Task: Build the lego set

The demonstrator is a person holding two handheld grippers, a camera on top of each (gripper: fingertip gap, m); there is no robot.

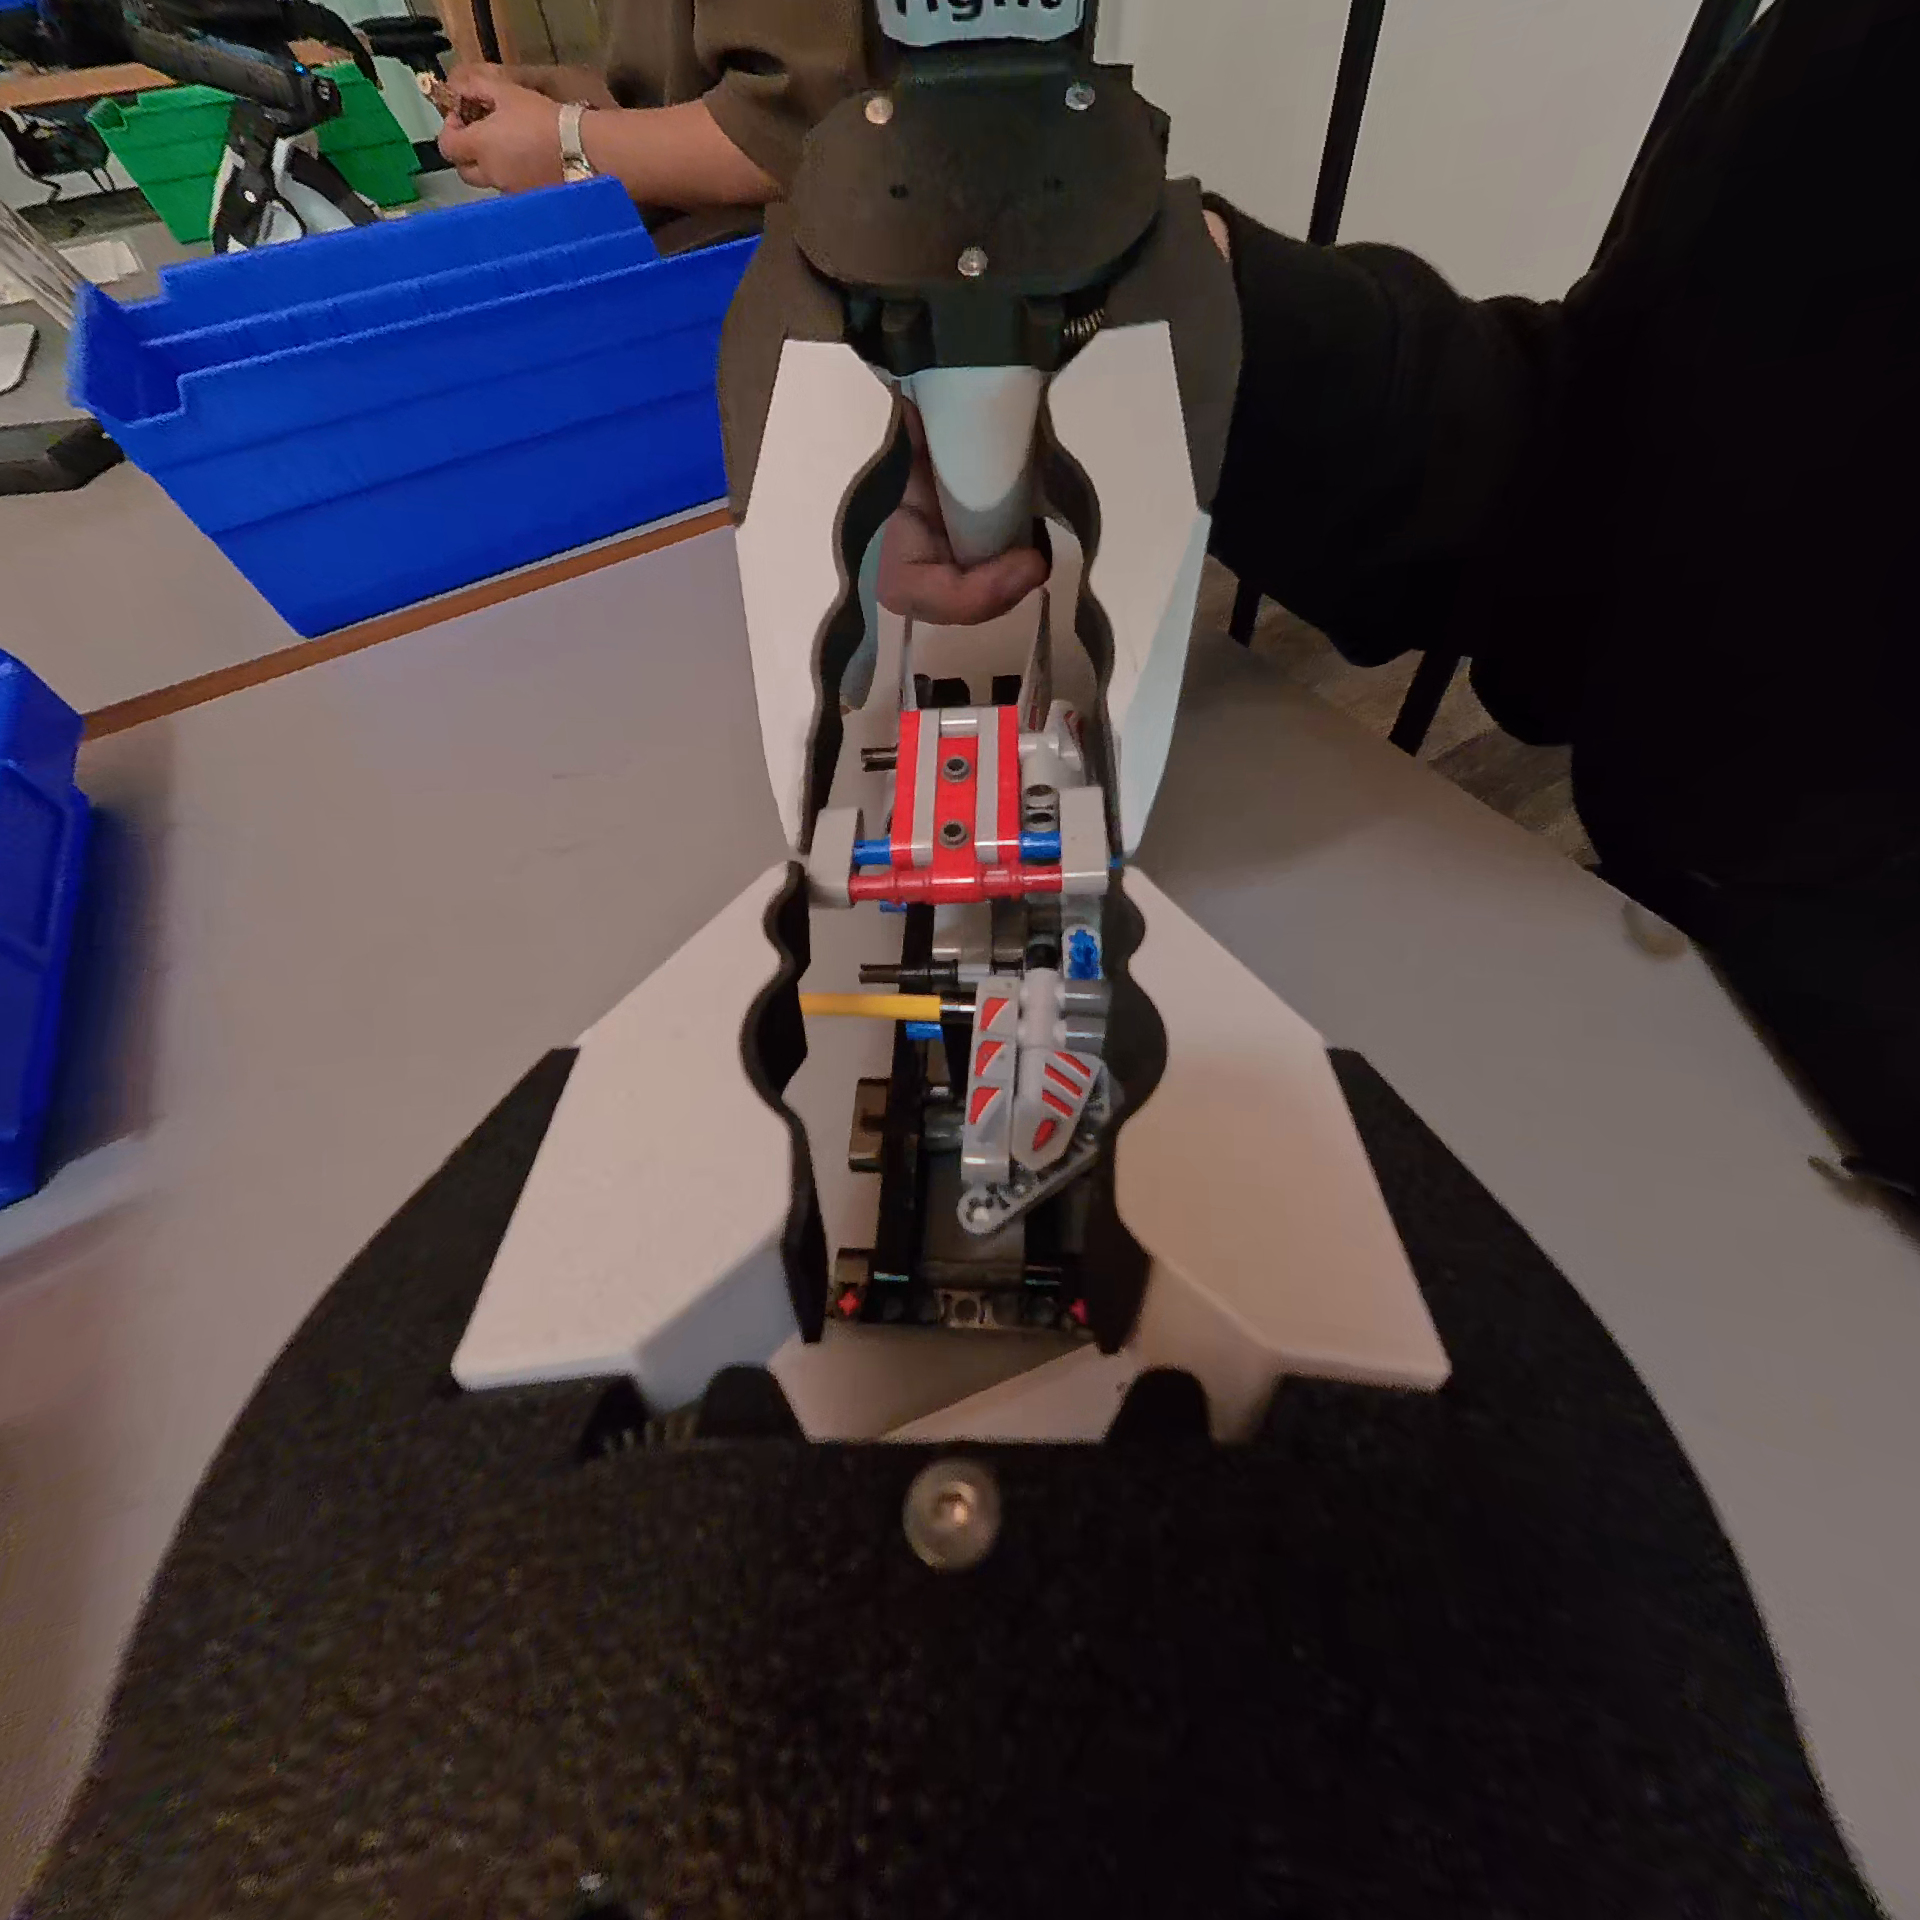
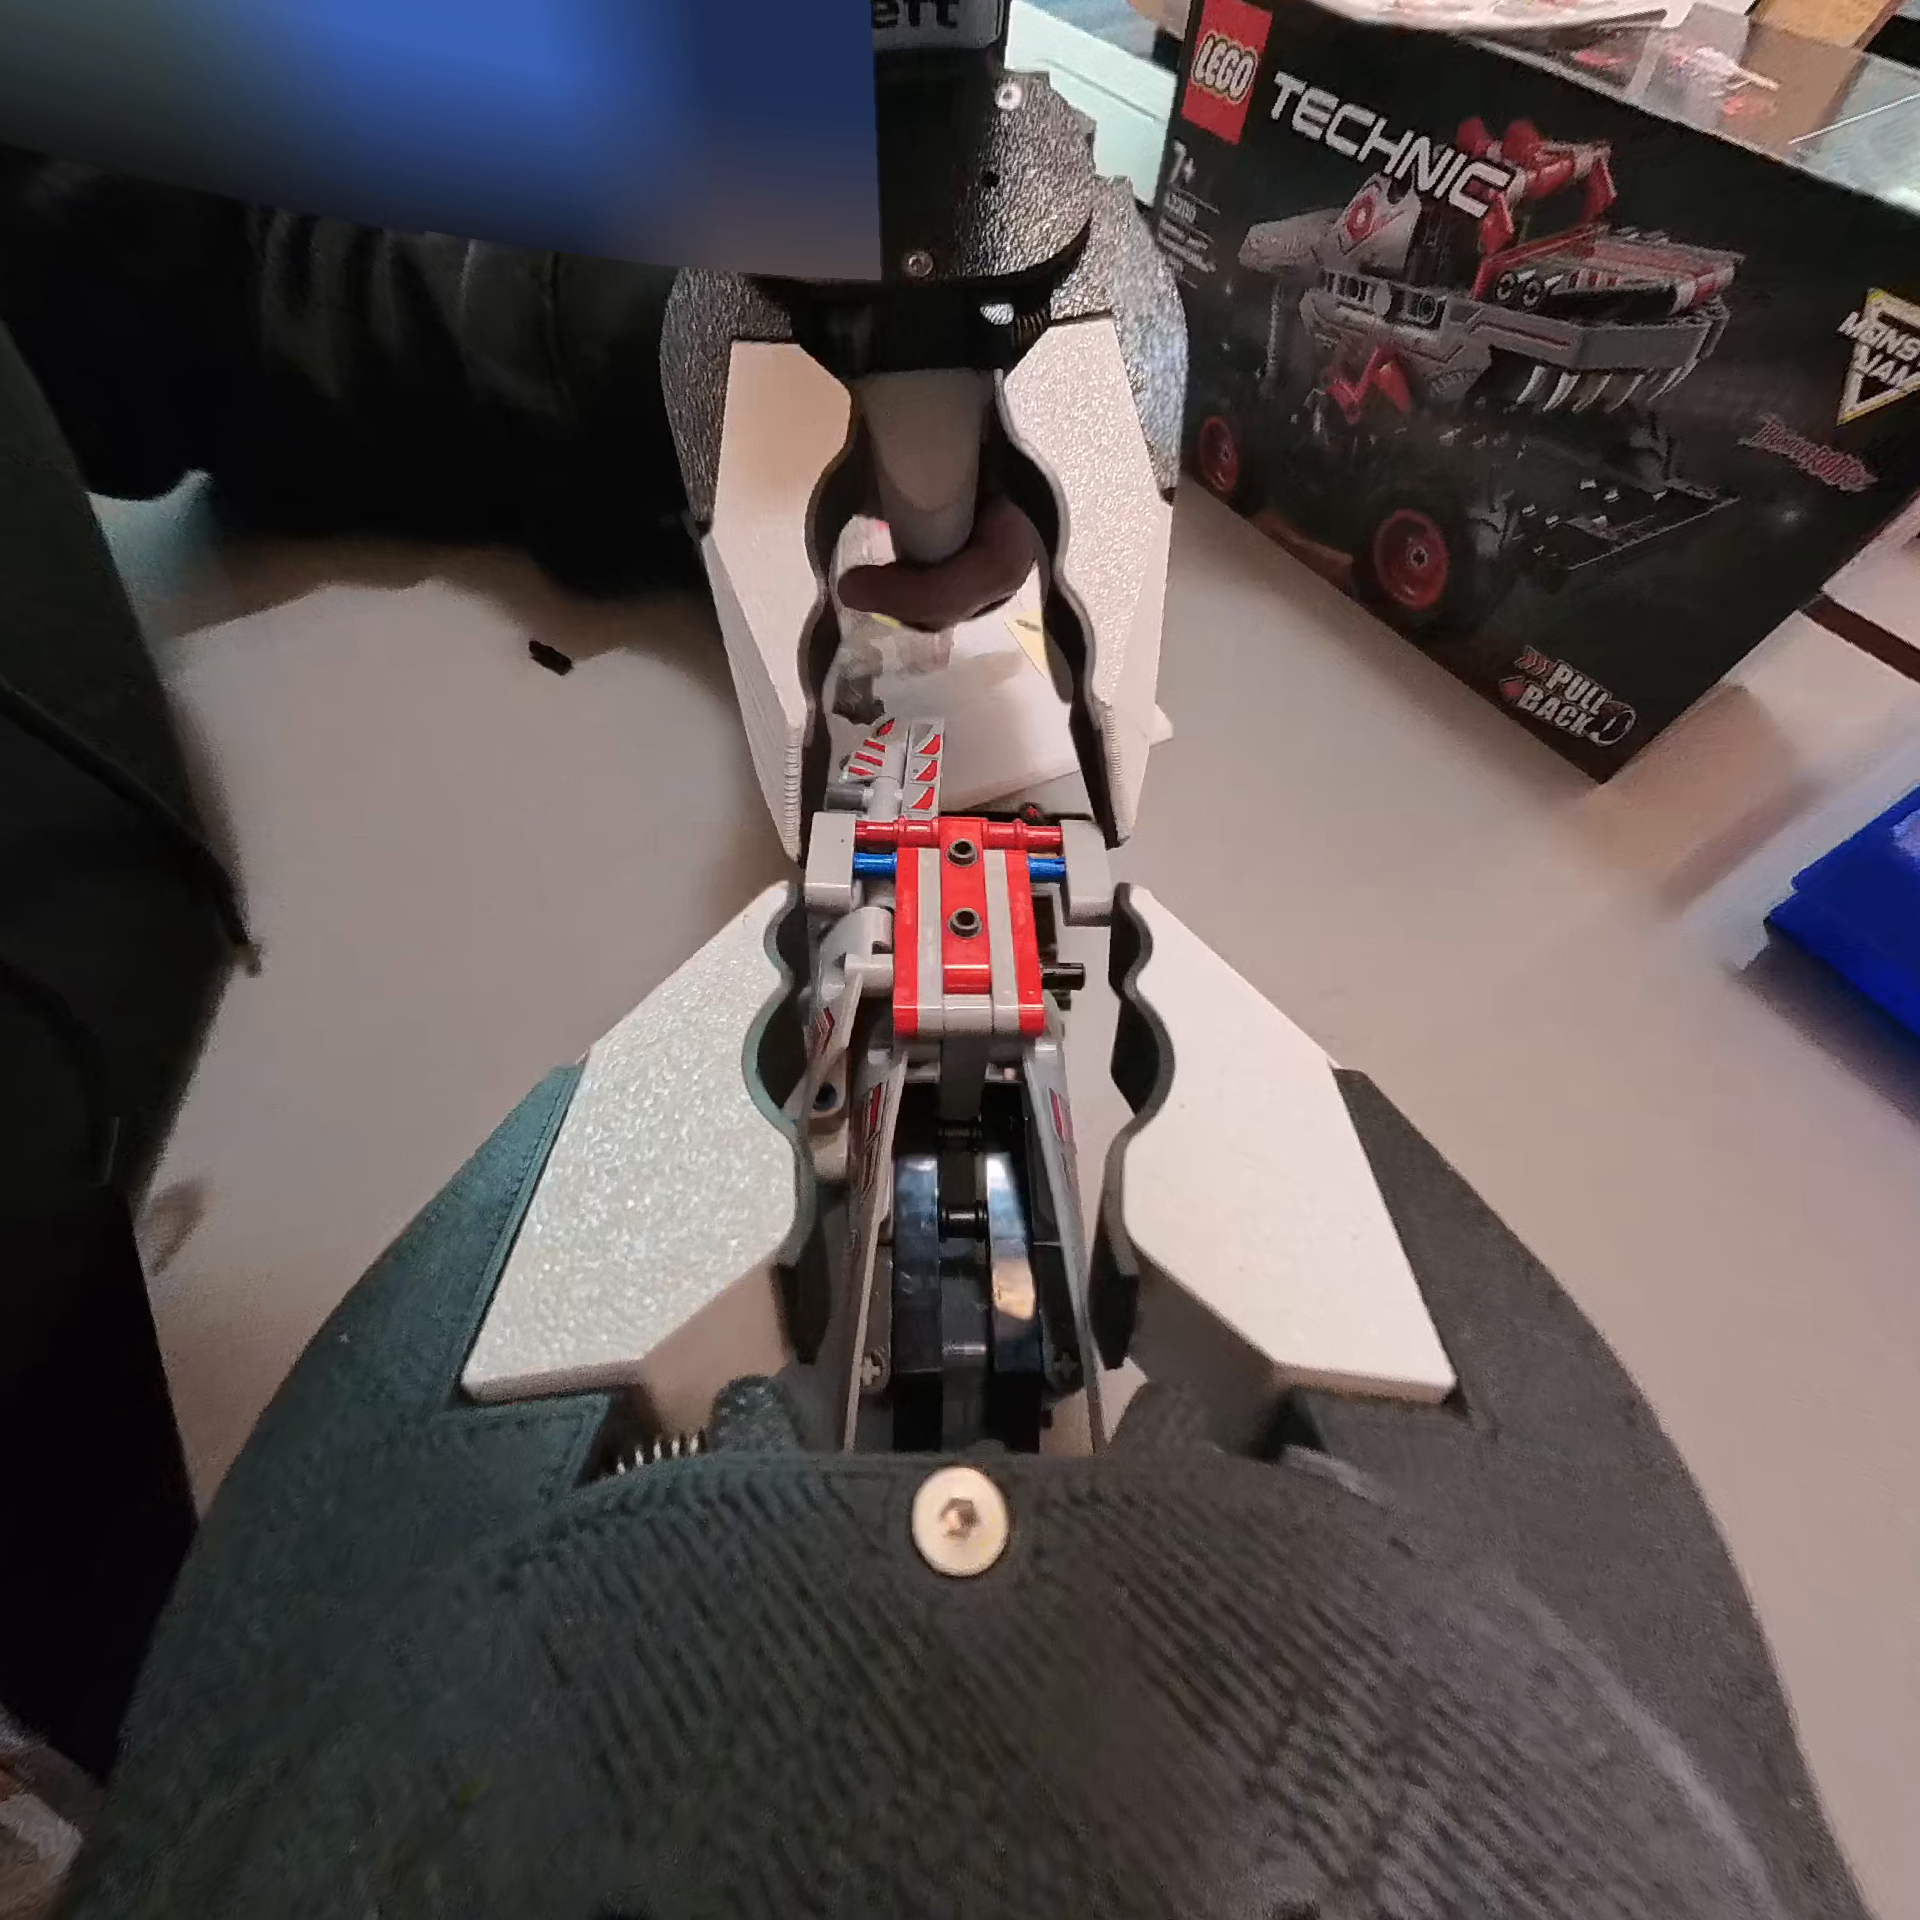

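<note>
Your left claw (image 1: 951, 1039) and right claw (image 2: 956, 1039) are both clamped on opposite ends of the half-built truck (image 1: 961, 935), held between them above the bench (image 1: 416, 883). The frame exists; wheels look missing.

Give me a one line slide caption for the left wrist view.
Both grippers, left and right, clamp a half-built Lego truck above the grey table.

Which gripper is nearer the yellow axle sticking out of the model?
Left. The yellow axle lies between the left gripper fingers, by its left finger. The right gripper clamps the opposite end of the lego model, beyond the red panel.
</note>
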